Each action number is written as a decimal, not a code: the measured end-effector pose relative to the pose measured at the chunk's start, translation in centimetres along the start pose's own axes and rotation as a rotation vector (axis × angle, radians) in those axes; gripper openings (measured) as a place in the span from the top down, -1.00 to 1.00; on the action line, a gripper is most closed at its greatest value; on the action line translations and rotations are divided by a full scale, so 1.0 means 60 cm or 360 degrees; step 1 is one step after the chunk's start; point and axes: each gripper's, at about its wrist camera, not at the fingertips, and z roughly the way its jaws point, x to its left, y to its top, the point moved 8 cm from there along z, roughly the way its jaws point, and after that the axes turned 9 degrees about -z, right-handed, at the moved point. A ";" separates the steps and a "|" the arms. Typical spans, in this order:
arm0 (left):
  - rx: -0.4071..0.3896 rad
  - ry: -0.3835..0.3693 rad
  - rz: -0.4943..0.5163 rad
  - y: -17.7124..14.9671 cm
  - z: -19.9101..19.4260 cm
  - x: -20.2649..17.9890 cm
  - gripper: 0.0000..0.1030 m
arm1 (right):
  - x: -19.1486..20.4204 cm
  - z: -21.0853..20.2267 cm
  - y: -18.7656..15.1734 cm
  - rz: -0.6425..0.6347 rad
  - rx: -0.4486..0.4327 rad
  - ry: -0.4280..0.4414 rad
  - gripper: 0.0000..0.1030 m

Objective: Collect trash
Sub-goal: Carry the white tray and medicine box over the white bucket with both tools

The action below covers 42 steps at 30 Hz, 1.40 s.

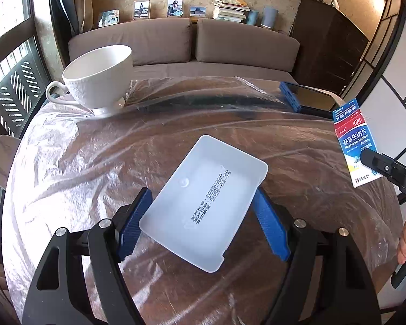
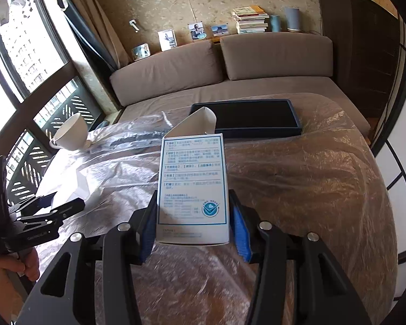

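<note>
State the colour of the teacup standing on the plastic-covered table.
White teacup, clearest in the left wrist view.

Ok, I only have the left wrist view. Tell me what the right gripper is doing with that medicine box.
Observer: The right gripper is shut on the medicine box, its blue pads against both side edges.
Operator: Describe the box's far end.
Observer: Its top flap stands open.
Operator: Now the face turned to that camera.
Observer: White, with blue-framed printed text and a round emblem at the lower right.
</note>
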 end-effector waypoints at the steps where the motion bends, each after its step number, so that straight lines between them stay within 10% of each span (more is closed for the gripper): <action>1: -0.0002 -0.0003 -0.0002 -0.003 -0.003 0.000 -0.50 | 0.002 -0.004 -0.002 -0.0004 -0.0001 0.0006 0.09; 42: -0.0102 0.0064 -0.0044 -0.185 -0.166 -0.011 -0.50 | 0.117 -0.189 -0.165 -0.0246 0.0024 0.0261 0.08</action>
